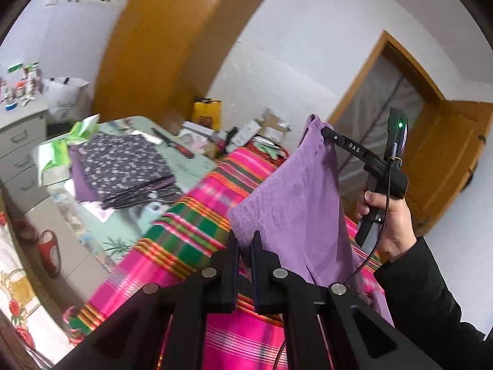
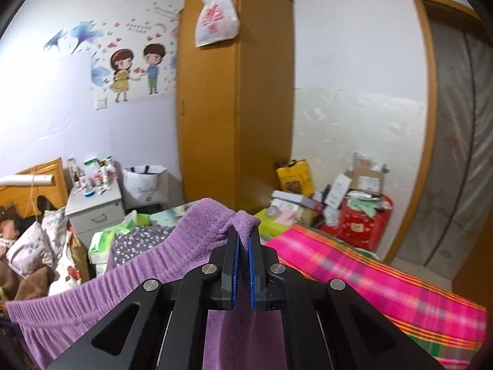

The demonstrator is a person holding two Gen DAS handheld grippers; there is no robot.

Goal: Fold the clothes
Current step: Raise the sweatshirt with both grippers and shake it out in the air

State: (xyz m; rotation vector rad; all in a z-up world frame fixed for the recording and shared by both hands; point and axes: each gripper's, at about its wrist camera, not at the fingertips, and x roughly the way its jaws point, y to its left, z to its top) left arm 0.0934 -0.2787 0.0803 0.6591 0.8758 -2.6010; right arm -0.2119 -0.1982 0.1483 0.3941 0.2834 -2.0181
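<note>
A purple fleece garment (image 1: 295,191) hangs in the air over a pink striped blanket (image 1: 197,209), stretched between both grippers. My left gripper (image 1: 245,237) is shut on one lower corner of it. In the left wrist view my right gripper (image 1: 326,131) pinches the upper corner, with a hand (image 1: 385,219) on its handle. In the right wrist view that gripper (image 2: 244,234) is shut on a bunched fold of the purple garment (image 2: 148,262), whose ribbed waistband runs down to the left. A folded dark floral garment (image 1: 123,166) lies on the pale table beyond.
A tall orange wardrobe (image 2: 234,98) stands behind. Grey drawers (image 2: 95,206) carry bottles. Boxes and bags (image 2: 339,197) pile up by the wall near a door (image 1: 443,160). Red slippers (image 1: 49,249) sit on the floor. A person lies among pillows (image 2: 27,246) at left.
</note>
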